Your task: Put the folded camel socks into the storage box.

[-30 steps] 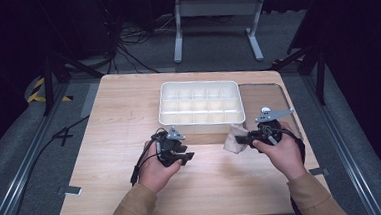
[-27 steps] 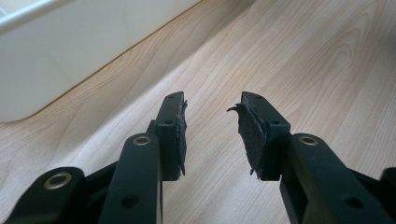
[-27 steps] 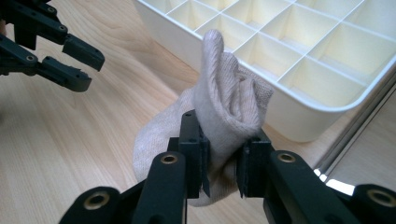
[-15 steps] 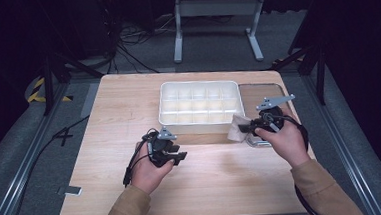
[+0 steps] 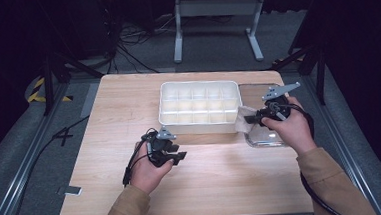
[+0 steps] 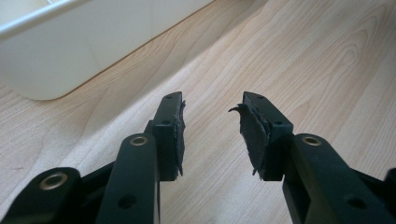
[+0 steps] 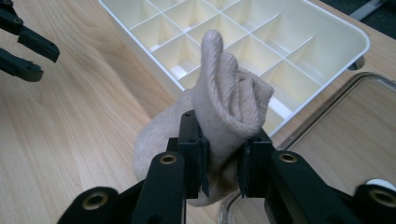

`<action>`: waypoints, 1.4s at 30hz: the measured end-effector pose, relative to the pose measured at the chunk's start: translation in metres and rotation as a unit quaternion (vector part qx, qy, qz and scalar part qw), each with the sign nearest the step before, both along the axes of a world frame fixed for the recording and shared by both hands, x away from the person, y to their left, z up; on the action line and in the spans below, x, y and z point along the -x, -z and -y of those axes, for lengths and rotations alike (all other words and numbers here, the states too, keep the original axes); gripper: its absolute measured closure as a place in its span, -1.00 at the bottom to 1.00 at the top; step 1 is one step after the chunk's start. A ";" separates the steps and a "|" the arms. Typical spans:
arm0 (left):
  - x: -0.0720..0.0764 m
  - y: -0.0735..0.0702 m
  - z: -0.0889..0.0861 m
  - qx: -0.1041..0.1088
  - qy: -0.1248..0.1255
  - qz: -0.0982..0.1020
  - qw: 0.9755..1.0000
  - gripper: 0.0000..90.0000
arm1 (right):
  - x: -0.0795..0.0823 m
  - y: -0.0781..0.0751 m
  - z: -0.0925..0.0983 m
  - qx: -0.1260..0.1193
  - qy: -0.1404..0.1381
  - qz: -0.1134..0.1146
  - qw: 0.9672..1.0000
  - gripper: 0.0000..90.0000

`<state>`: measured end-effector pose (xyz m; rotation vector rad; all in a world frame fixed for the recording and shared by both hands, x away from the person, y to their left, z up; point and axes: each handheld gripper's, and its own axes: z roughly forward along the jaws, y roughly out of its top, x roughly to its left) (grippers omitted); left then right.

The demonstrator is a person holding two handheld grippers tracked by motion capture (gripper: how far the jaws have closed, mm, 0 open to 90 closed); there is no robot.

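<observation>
Right gripper (image 7: 219, 161) clamped on a bunched beige sock (image 7: 224, 107); I hold it above the near right corner of the white compartment tray (image 5: 199, 127), beside the clear container (image 5: 268, 138). Left gripper (image 6: 210, 126) sits low over the wooden table (image 5: 222, 170), jaws parted, nothing between them.

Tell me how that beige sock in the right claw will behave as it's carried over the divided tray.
The sock is probably floppy: its knit folds bunch and droop around the right claw. It looks light, hanging without stretching much. Its loose end may well drag or snag on the dividers of the tray unless carried high.
</observation>
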<state>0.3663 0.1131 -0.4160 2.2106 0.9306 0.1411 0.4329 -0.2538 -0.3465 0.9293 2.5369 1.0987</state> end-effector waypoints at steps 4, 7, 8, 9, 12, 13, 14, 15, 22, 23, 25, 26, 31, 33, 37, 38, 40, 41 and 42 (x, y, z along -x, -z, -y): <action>-0.001 0.000 0.000 0.004 0.008 0.003 1.000 0.35 | -0.005 -0.002 0.002 0.006 -0.004 0.003 1.000 0.65; -0.001 0.000 -0.001 0.007 0.005 0.000 1.000 0.35 | -0.010 -0.004 0.003 0.010 -0.012 0.004 1.000 0.65; -0.001 0.000 -0.001 0.010 0.004 0.000 1.000 0.35 | -0.012 -0.004 0.004 0.011 -0.014 0.004 1.000 0.65; -0.001 0.000 -0.001 0.010 0.004 0.001 1.000 0.34 | -0.013 -0.004 0.004 0.011 -0.017 0.002 1.000 0.65; -0.001 0.000 -0.002 0.010 0.003 0.002 1.000 0.32 | -0.016 -0.003 0.004 0.011 -0.022 0.000 1.000 0.65; -0.001 0.000 -0.003 0.009 0.003 0.005 1.000 0.31 | -0.017 -0.003 0.004 0.011 -0.025 -0.001 1.000 0.65; -0.001 0.000 -0.003 0.012 0.002 0.006 1.000 0.30 | -0.018 -0.003 0.004 0.014 -0.028 0.001 1.000 0.65; -0.002 0.001 -0.003 0.013 0.002 0.008 1.000 0.29 | -0.019 -0.003 0.004 0.018 -0.033 0.004 0.999 0.65; -0.001 0.000 -0.006 0.017 0.002 0.010 1.000 0.26 | -0.031 -0.004 0.002 0.051 -0.063 0.024 0.996 0.65; 0.000 0.000 -0.007 0.019 -0.001 0.011 1.000 0.26 | -0.033 -0.004 0.002 0.056 -0.066 0.026 0.996 0.65; 0.001 0.000 -0.011 0.019 -0.005 0.011 1.000 0.26 | -0.038 -0.005 0.001 0.064 -0.073 0.030 0.995 0.65; 0.001 0.000 -0.011 0.019 -0.005 0.011 1.000 0.26 | -0.038 -0.005 0.001 0.064 -0.073 0.030 0.995 0.65; 0.003 0.001 -0.018 0.022 -0.014 0.010 1.000 0.26 | -0.048 -0.009 -0.004 0.088 -0.088 0.039 0.991 0.65; 0.004 0.000 -0.020 0.018 -0.013 0.012 1.000 0.26 | -0.052 -0.010 -0.006 0.102 -0.099 0.044 0.989 0.65; 0.006 -0.001 -0.025 0.014 -0.017 0.011 1.000 0.28 | -0.058 -0.013 -0.009 0.114 -0.122 0.041 0.985 0.64; 0.007 0.000 -0.026 0.019 -0.022 0.011 1.000 0.29 | -0.060 -0.014 -0.010 0.118 -0.122 0.040 0.985 0.64; 0.008 0.000 -0.029 0.018 -0.024 0.012 0.999 0.29 | -0.062 -0.015 -0.012 0.125 -0.125 0.039 0.983 0.64; 0.009 0.000 -0.031 0.017 -0.027 0.012 0.999 0.29 | -0.063 -0.015 -0.013 0.129 -0.126 0.040 0.983 0.64; 0.010 0.000 -0.032 0.017 -0.030 0.010 0.999 0.29 | -0.064 -0.016 -0.015 0.133 -0.130 0.038 0.982 0.64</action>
